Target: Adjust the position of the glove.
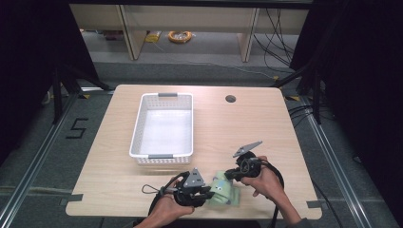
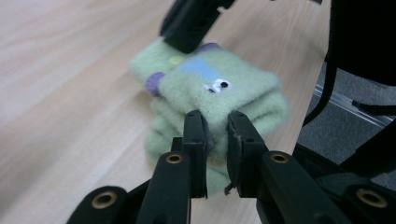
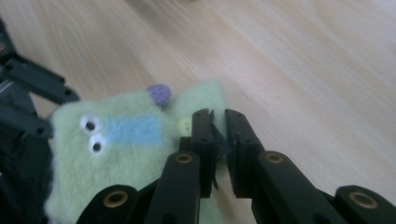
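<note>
A folded green fleece cloth (image 1: 224, 191) with googly eyes, a blue patch and purple knobs lies near the table's front edge. My left gripper (image 1: 209, 193) comes at it from the left. In the left gripper view its jaws (image 2: 217, 135) are shut on the near fold of the cloth (image 2: 210, 88). My right gripper (image 1: 229, 175) holds the far end from above right. In the right gripper view its jaws (image 3: 219, 135) are pinched on the cloth's edge (image 3: 116, 140) beside a small yellow button. The right gripper's black jaws (image 2: 191, 23) press on the cloth's far end in the left gripper view.
A white slotted basket (image 1: 164, 98) stands empty on the table's middle left, behind the grippers. A round cable hole (image 1: 230, 99) sits at the back right of the wooden table (image 1: 266, 133). The table's front edge lies just beneath both hands.
</note>
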`<state>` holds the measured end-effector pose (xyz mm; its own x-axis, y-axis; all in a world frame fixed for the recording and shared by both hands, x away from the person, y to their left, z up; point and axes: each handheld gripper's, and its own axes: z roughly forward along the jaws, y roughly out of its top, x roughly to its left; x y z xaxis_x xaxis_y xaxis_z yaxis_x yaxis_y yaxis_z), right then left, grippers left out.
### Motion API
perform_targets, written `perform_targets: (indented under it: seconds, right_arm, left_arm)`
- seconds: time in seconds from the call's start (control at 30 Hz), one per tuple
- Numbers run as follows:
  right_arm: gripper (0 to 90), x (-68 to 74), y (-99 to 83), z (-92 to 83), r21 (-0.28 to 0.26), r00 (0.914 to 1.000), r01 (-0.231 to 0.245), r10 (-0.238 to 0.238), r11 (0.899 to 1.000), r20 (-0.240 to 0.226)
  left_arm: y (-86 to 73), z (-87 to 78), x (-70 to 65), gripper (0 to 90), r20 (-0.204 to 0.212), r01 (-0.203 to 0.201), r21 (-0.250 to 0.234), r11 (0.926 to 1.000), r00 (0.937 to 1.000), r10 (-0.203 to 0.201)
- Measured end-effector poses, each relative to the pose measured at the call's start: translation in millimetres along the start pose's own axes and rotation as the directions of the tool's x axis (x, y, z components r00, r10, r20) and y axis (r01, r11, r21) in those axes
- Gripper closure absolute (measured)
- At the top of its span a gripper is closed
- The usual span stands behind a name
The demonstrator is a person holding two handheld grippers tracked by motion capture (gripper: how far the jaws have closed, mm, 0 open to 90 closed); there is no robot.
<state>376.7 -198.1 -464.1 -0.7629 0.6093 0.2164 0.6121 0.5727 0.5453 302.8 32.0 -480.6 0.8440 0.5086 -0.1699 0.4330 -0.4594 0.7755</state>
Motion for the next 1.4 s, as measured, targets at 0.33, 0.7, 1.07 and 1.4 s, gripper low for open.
perform_targets:
  seconds: [0.33,0.7,1.07,1.4]
  right_arm:
    - [84.2,26.1,-29.4,-35.7,-0.140,0.9972,-0.068,0.071,0.988,0.022]
    - [84.7,51.1,-55.4,-37.6,-0.181,0.9938,-0.098,0.106,0.978,0.034]
    - [84.5,54.1,-60.6,-28.2,-0.190,0.9925,-0.112,0.119,0.975,0.028]
    - [79.9,55.5,-74.9,-18.1,-0.182,0.9880,-0.142,0.151,0.973,0.034]
  left_arm:
    - [10.9,-8.9,15.5,78.5,0.013,-0.006,-0.018,0.9998,0.9999,0.006]
    - [21.2,0.4,29.5,79.2,0.058,-0.093,0.023,0.9954,0.9941,0.091]
    - [26.0,8.9,38.5,80.0,0.057,-0.113,0.048,0.9924,0.9922,0.111]
    - [16.5,18.1,43.7,71.4,0.037,-0.106,0.080,0.9911,0.9939,0.104]
